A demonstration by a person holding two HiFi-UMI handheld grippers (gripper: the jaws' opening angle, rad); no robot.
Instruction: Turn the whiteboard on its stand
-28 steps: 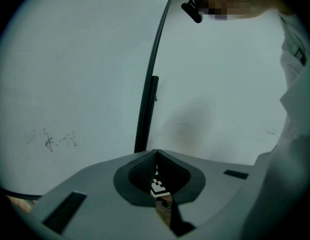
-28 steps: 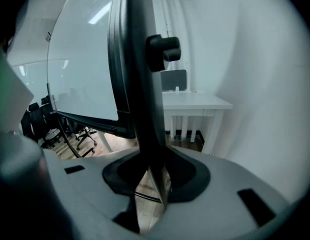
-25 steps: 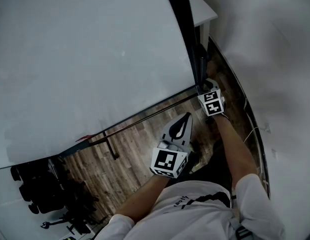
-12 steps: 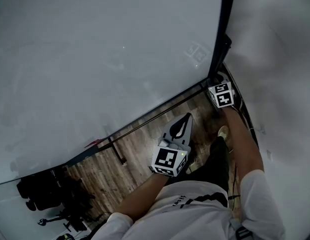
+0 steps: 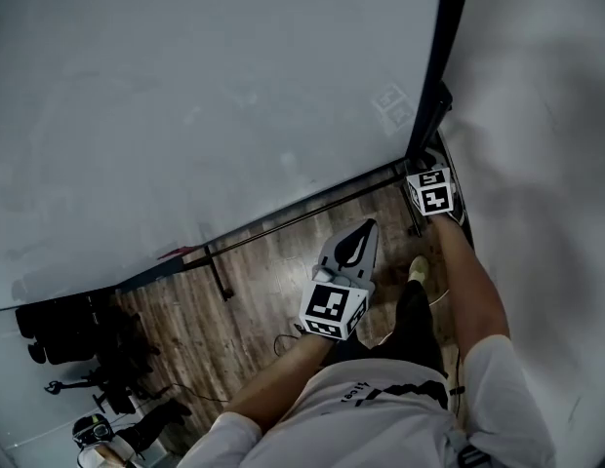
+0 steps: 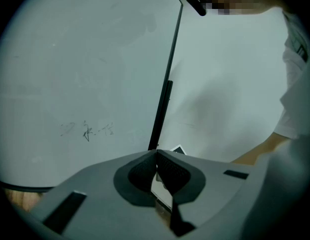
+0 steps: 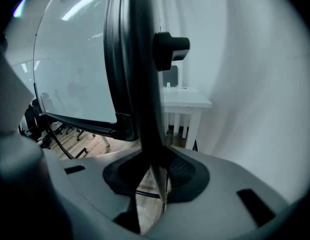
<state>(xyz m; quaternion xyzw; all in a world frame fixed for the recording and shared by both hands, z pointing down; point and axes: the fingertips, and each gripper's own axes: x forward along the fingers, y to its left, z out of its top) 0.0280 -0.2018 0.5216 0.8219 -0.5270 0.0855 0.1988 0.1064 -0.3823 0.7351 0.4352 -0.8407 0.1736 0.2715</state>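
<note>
Right gripper clamping the black frame edge of the large white whiteboard.
The board is filling the head view from 9 to 12 o'clock, its frame edge running down at 1 o'clock between the right gripper's pressing pads. The left gripper, at 7 o'clock from the right one, is hovering over the brown wood-plank floor with jaws closed together on nothing. Faint dark handwriting is showing on the board, too pale to read.
</note>
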